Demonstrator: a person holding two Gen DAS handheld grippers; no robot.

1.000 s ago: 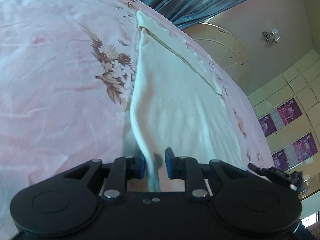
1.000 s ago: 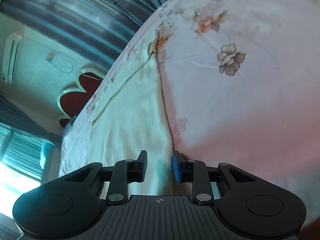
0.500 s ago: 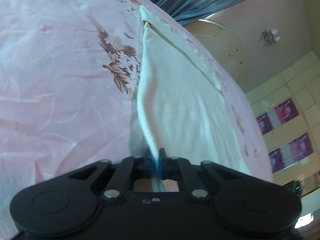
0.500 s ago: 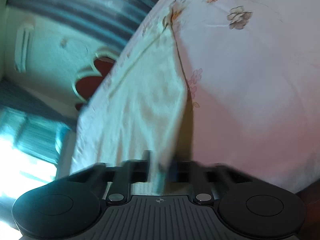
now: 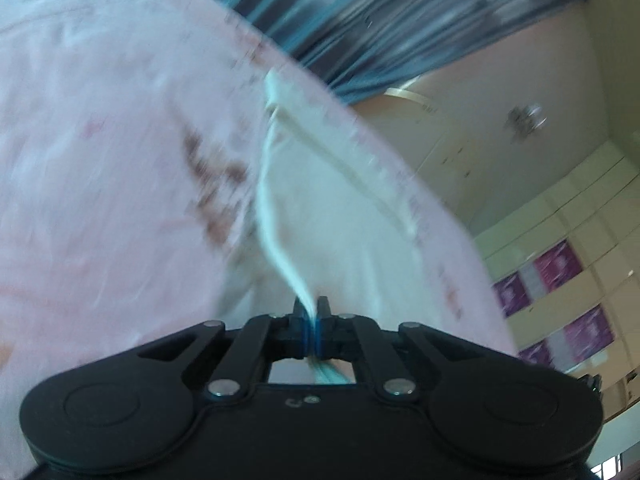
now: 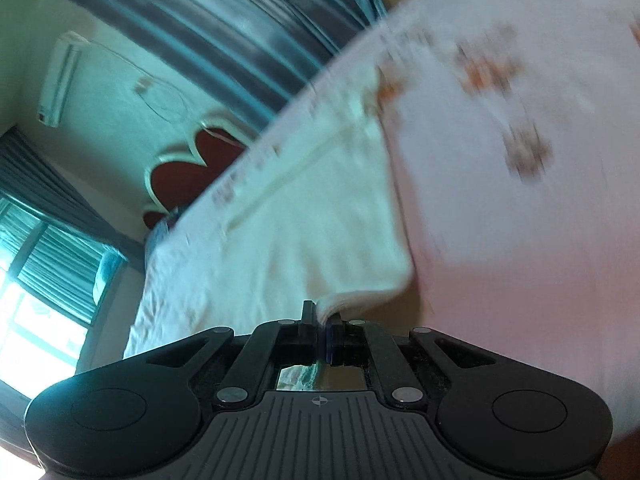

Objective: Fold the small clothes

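A small white garment (image 5: 340, 216) lies on a pink flowered bedsheet (image 5: 100, 160). My left gripper (image 5: 311, 312) is shut on the garment's near left edge, which rises off the sheet as a thin ridge. In the right wrist view the same white garment (image 6: 288, 232) spreads ahead and to the left. My right gripper (image 6: 323, 316) is shut on its near right corner, where the fabric curls up in folded layers. Both views are motion-blurred. The garment's far end with a seam line rests flat on the sheet.
The pink bedsheet (image 6: 520, 220) extends to the right of the garment. Blue-grey curtains (image 5: 400, 20) hang behind the bed. A red headboard (image 6: 188, 176) and a bright window (image 6: 40, 280) lie to the left. Cabinets (image 5: 560, 280) stand at the right.
Both grippers have shut on the garment's near edge, from open one second ago. They have lifted it, and the near corners now hang raised off the sheet.
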